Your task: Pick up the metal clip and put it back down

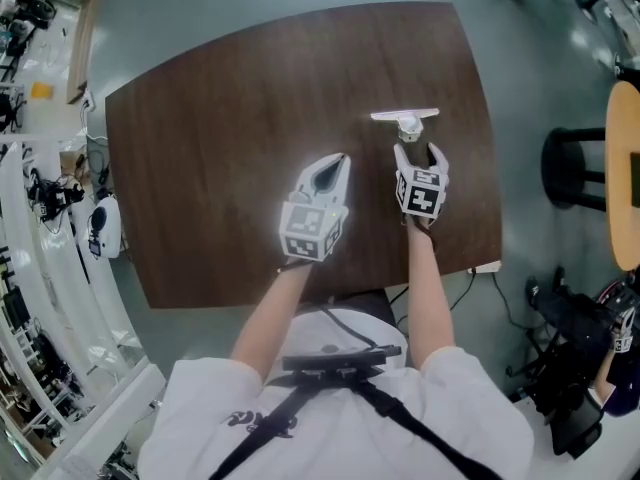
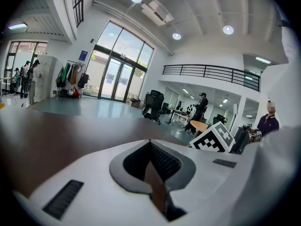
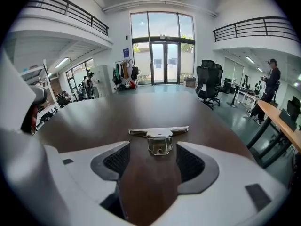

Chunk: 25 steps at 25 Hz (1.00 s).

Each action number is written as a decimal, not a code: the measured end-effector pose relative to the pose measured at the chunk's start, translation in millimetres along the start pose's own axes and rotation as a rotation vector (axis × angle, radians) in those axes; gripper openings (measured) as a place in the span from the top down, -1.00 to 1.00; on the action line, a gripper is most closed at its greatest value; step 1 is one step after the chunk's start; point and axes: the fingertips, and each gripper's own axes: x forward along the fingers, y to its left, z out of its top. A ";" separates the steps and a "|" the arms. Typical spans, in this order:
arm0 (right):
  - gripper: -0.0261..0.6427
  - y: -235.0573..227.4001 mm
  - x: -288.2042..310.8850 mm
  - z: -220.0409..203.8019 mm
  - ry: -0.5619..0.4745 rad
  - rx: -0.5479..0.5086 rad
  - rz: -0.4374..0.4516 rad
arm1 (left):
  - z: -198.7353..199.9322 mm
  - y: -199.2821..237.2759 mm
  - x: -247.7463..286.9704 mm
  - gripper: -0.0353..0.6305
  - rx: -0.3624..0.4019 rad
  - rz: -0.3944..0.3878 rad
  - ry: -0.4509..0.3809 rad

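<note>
The metal clip (image 1: 405, 119) lies flat on the dark brown counter (image 1: 220, 128), toward its far right part, with its long bar turned crosswise to the person and its short tab pointing back toward them. Nothing holds it.

The right tool (image 1: 420, 156) hovers just short of the clip with its jaws spread wide. In the right gripper view the clip's tab (image 3: 160, 145) sits in the opening between the two jaw tips. The ribbed pads (image 3: 190, 163) stand clear of it on either side, and bare counter shows through the gap below. The right tool points forward and down at the counter, and its marker cube (image 1: 422, 192) faces up.

The left tool (image 1: 336, 164) is over the middle of the counter, to the left of the right one and well apart from the clip. Its jaws are pressed together to a point (only a thin sliver of brown counter shows behind the tips in the left gripper view) and nothing is between them. Its marker cube (image 1: 312, 230) sits near the wrist.

Both forearms reach out from white sleeves at the bottom of the head view. A black stool (image 1: 575, 168) stands on the grey floor to the right of the counter.
</note>
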 end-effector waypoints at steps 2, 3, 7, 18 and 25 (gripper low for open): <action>0.02 9.1 -18.4 -2.1 -0.021 0.002 0.011 | -0.2 -1.5 -15.7 0.87 0.005 0.006 -0.012; 0.02 14.6 -28.6 -0.2 -0.042 0.006 0.018 | 0.2 -1.5 -24.5 0.87 0.005 0.011 -0.018; 0.02 33.6 -69.3 -7.1 -0.096 0.052 0.054 | 2.2 -2.4 -63.8 0.87 0.005 0.039 -0.050; 0.59 127.1 -194.2 25.7 -0.335 -0.048 0.098 | 14.7 -8.0 -176.9 0.87 0.061 0.063 -0.141; 0.90 184.3 -253.8 44.0 -0.442 -0.084 0.169 | 35.7 -18.4 -225.3 0.87 0.089 0.053 -0.215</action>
